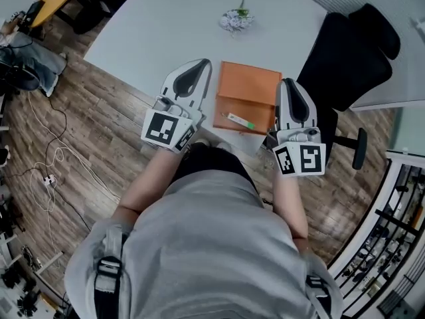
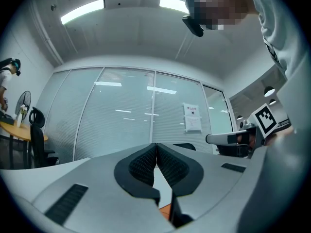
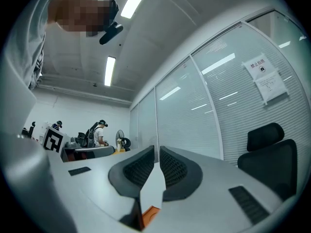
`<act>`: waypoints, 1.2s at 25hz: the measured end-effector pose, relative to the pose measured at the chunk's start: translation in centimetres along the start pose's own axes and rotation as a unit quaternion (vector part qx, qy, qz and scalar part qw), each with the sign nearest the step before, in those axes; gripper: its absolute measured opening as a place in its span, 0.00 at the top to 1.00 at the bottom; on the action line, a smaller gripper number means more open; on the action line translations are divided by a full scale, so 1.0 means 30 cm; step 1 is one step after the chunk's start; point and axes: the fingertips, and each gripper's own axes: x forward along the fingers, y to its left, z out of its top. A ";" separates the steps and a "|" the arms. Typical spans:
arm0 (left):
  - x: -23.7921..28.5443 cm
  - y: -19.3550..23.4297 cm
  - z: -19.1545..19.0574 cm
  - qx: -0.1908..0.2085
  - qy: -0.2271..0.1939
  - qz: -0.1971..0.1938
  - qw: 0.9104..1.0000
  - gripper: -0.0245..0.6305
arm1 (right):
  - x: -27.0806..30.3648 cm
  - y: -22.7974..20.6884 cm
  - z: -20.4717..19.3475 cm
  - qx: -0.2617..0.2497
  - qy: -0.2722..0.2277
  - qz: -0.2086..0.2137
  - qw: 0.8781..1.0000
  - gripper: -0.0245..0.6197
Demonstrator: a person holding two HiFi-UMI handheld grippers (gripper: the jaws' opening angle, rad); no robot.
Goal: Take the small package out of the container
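Middle of the head view: an orange container (image 1: 249,88), flat and rectangular, resting on the near edge of a white table (image 1: 166,25). On its lower part, toward the bottom edge, the small package (image 1: 239,120): slim, white with a green end, lying slantwise. Cannot tell whether sunk into a recess or lying on top of a flap.

Just left of the container, the left gripper (image 1: 201,65), pointing up the frame, marker cube (image 1: 166,128) at its rear. Seen in the left gripper view, the left gripper (image 2: 156,147) clenched with pads pressed together at the tips and nothing between them; only a sliver of orange below the gap.

Just right of the container, the right gripper (image 1: 290,84), likewise pointing up the frame and flanking the box. In the right gripper view, the right gripper (image 3: 157,152) closed down as well, tips all but touching and gripping nothing, with a strip of white tabletop and a scrap of orange showing beneath.

Neither gripper touching the package, which lies between the two and nearer the right one.

Upper middle of the head view: a small flower-like ornament (image 1: 236,20) on the table, well apart from the container. Upper right: a black chair (image 1: 345,52). Left side: wooden floor (image 1: 80,131) with loose cables (image 1: 46,165).
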 end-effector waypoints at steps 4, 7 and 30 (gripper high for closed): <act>0.049 0.023 -0.008 -0.007 0.003 -0.017 1.000 0.93 | 0.026 -0.016 -0.008 -0.002 0.007 -0.017 1.000 0.86; 0.100 0.032 -0.020 -0.008 0.006 -0.029 1.000 0.93 | 0.042 -0.052 -0.031 0.004 0.017 -0.028 0.999 0.86; 0.161 0.061 -0.236 -0.026 0.043 -0.047 0.998 0.93 | 0.039 0.033 -0.632 0.002 0.246 0.054 0.968 0.86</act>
